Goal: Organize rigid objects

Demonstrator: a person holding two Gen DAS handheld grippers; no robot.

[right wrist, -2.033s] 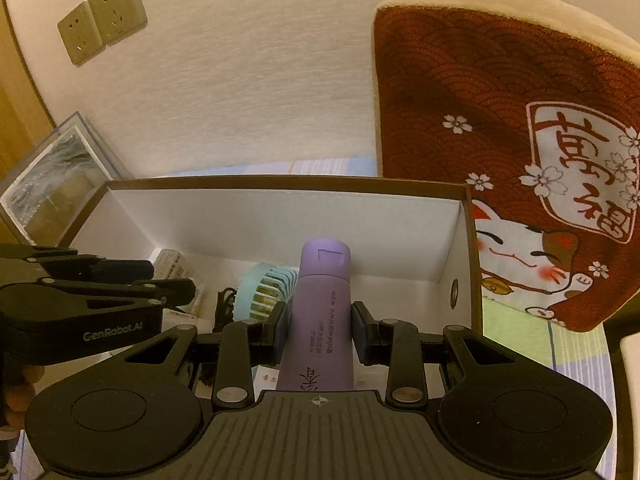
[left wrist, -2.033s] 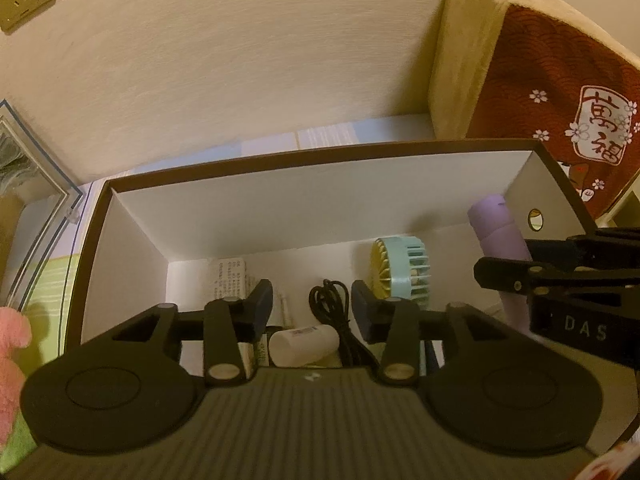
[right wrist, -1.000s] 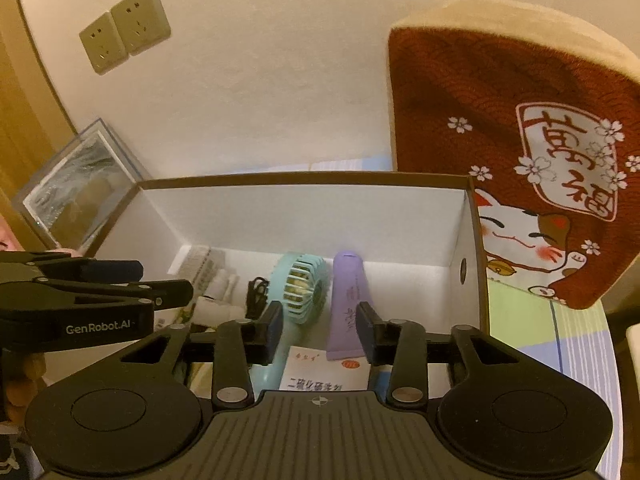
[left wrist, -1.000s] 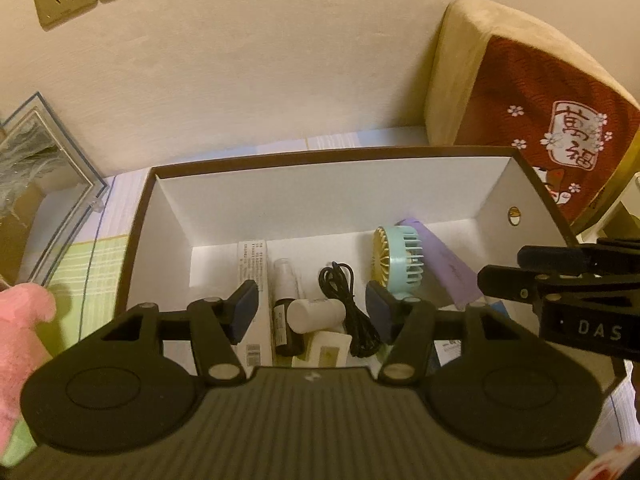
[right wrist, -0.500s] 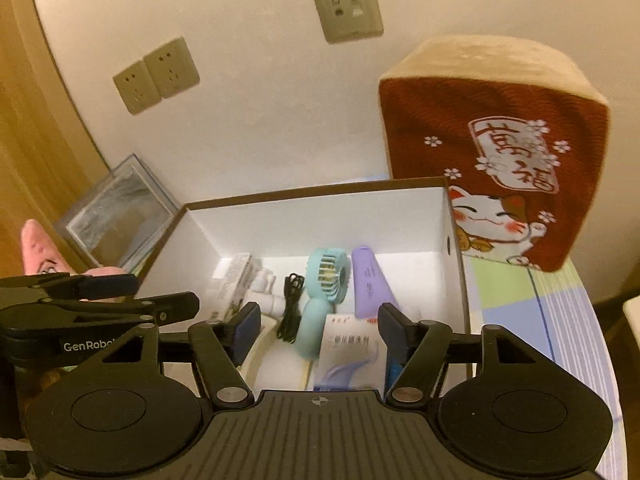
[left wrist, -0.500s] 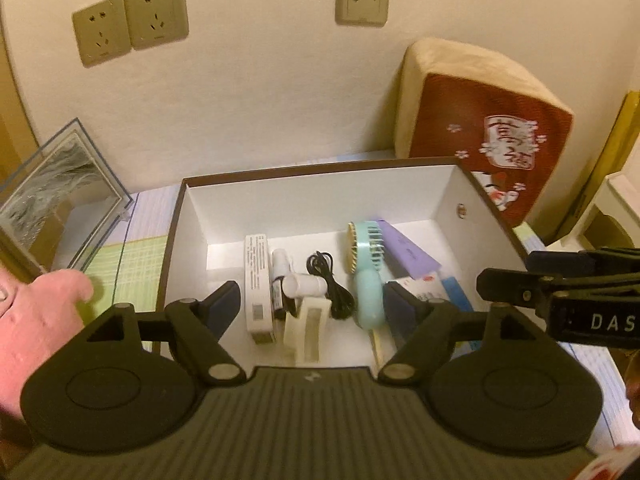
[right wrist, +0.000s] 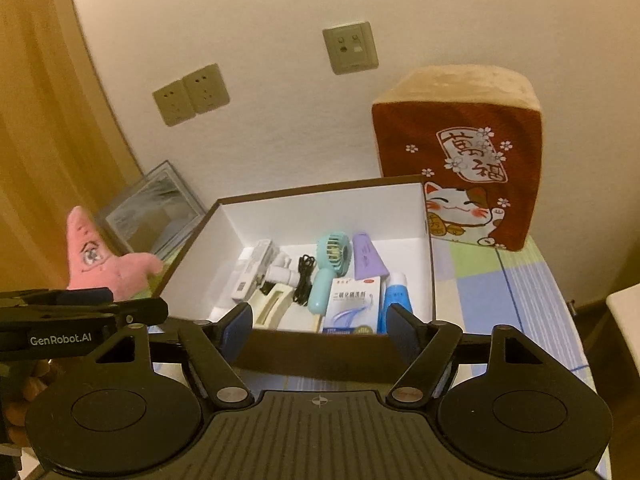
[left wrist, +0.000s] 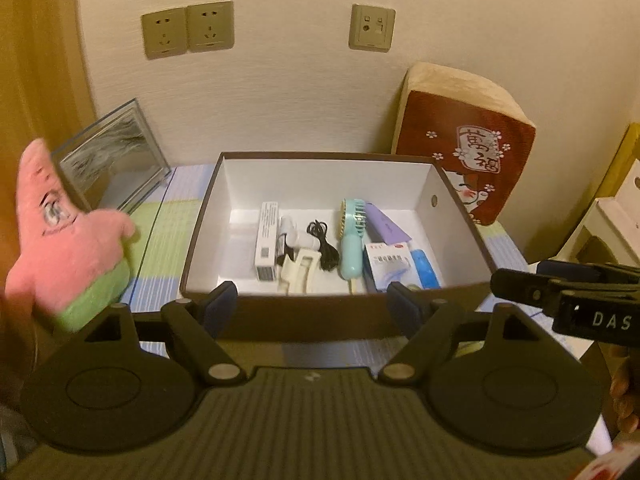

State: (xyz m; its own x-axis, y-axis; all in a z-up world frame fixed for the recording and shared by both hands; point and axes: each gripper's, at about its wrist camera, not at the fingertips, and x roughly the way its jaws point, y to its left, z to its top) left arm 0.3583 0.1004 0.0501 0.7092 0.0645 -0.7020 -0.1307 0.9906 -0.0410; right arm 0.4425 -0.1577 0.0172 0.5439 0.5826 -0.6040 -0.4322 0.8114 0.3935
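Observation:
A brown box with white walls (left wrist: 320, 184) (right wrist: 320, 216) holds a mint hand fan (left wrist: 352, 236) (right wrist: 330, 268), a purple tube (left wrist: 386, 226) (right wrist: 368, 258), a black cable (left wrist: 322, 244), a long white carton (left wrist: 267, 240), a medicine box (left wrist: 390, 266) (right wrist: 352, 304) and a blue tube (left wrist: 426, 268). My left gripper (left wrist: 312, 302) hangs open in front of the box's near wall, with nothing between its fingers. To its right, my right gripper (right wrist: 320, 322) stands at the same near wall. Its jaws are opening and nothing is between them.
A pink starfish plush (left wrist: 64, 240) (right wrist: 104, 264) sits left of the box, with a glass frame (left wrist: 108, 164) behind it. A red cat cushion (left wrist: 464, 148) (right wrist: 460, 152) leans on the wall at the right. White furniture (left wrist: 616, 216) stands past the table's right edge.
Both grippers have drawn back and up out of the box, jaws widening. The right one let go of the purple tube, which now lies in the box beside the fan.

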